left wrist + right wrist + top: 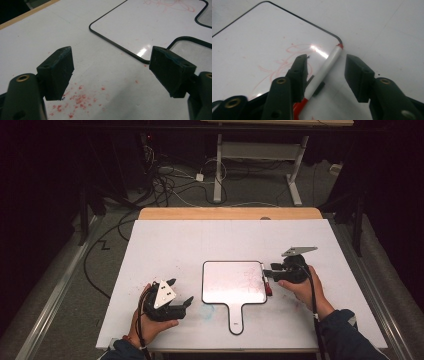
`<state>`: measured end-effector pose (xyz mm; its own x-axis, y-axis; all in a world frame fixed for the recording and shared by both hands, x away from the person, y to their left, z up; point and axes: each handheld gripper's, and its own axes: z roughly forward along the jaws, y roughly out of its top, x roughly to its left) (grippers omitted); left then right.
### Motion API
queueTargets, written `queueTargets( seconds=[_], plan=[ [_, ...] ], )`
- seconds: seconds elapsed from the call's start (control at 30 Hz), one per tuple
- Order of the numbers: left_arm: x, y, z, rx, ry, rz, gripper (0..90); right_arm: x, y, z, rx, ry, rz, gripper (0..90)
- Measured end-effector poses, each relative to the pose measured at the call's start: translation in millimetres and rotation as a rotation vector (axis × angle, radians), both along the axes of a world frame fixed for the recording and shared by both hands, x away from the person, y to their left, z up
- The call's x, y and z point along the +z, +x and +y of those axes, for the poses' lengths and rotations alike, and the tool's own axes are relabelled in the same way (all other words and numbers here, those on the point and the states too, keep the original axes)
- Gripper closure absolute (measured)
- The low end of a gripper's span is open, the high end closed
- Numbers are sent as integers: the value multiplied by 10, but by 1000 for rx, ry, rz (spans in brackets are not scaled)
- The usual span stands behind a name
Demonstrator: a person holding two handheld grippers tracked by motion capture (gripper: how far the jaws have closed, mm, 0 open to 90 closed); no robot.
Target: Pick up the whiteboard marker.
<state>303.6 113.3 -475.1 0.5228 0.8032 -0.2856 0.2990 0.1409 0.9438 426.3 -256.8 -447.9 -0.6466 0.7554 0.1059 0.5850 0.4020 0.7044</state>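
Observation:
A small whiteboard (232, 282) with a black rim and a short handle lies flat on the white table (180, 245), faint red scribbles on it. A white marker (268, 285) with red ends lies along the board's right edge. My right gripper (266, 273) is open around it; in the right gripper view the marker (324, 67) sits between the two jaws, close to the left one, its red tip at the whiteboard's (249, 45) corner. My left gripper (181, 290) rests open to the left of the whiteboard (150, 22), nothing between its fingers (58, 72).
Red specks (80, 98) dot the table by the left gripper. A wooden strip (230, 213) runs along the table's far edge. Beyond it are floor cables (175, 180) and another table's white legs (218, 170).

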Motion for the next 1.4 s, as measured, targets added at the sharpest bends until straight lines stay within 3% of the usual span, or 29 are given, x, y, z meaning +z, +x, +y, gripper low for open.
queueTargets(
  seconds=[0.1, 0.2, 0.33, 0.43, 0.53, 0.63, 0.77, 0.8, 0.83, 0.87, 0.9, 0.93, 0.97, 1.0, 1.03, 1.07, 1.1, 1.2, 1.27, 1.33, 1.4],
  plan=[
    [-2, -2, 5, 1, -1, 5, 194, -97, 100, 39, 8, 9, 61, 627],
    [-4, -2, 5, 2, -6, 9, 194, -130, 119, 63, 6, -5, 80, 654],
    [-10, -3, -4, -4, 3, 15, 194, -165, 137, 81, 7, 46, 122, 750],
    [-9, -4, -12, -8, 1, 17, 194, -150, 115, 89, -19, 32, 113, 811],
    [-10, -1, -12, -7, -1, 20, 194, -155, 112, 85, -21, 32, 114, 812],
    [-5, 4, -13, -7, -11, 28, 194, -138, 93, 103, -19, 14, 91, 814],
    [34, 25, -52, -17, -43, 47, 194, -73, 55, 105, -19, 30, 60, 814],
    [94, 56, -96, -24, -93, 52, 194, -6, 13, 105, -13, 53, 33, 814],
    [94, 56, -96, -24, -93, 52, 196, 34, -15, 111, -6, 75, 19, 814],
    [171, 115, -181, -38, -157, 73, 208, 72, -46, 124, -4, 86, 6, 814],
    [171, 115, -181, -38, -157, 73, 219, 72, -46, 124, -4, 86, 6, 814],
    [232, 155, -315, -70, -194, 91, 221, 143, -115, 166, 13, 116, -22, 814],
    [232, 155, -315, -70, -194, 91, 224, 143, -115, 166, 13, 116, -22, 814],
    [274, 179, -475, -107, -204, 107, 236, 197, -190, 228, 31, 139, -48, 814],
    [274, 179, -475, -107, -204, 107, 238, 197, -190, 228, 31, 139, -48, 814],
    [297, 191, -554, -128, -224, 122, 239, 241, -266, 294, 57, 162, -79, 814],
    [342, 211, -712, -169, -259, 143, 243, 261, -308, 331, 70, 178, -90, 814],
    [390, 239, -948, -219, -307, 176, 248, 291, -396, 411, 101, 209, -115, 814],
    [395, 249, -1043, -229, -310, 183, 261, 307, -464, 469, 127, 240, -124, 814],
    [396, 295, -1207, -248, -344, 220, 276, 323, -516, 506, 139, 254, -147, 814],
    [384, 327, -1283, -242, -349, 219, 283, 335, -558, 531, 142, 261, -162, 814]
  ],
)
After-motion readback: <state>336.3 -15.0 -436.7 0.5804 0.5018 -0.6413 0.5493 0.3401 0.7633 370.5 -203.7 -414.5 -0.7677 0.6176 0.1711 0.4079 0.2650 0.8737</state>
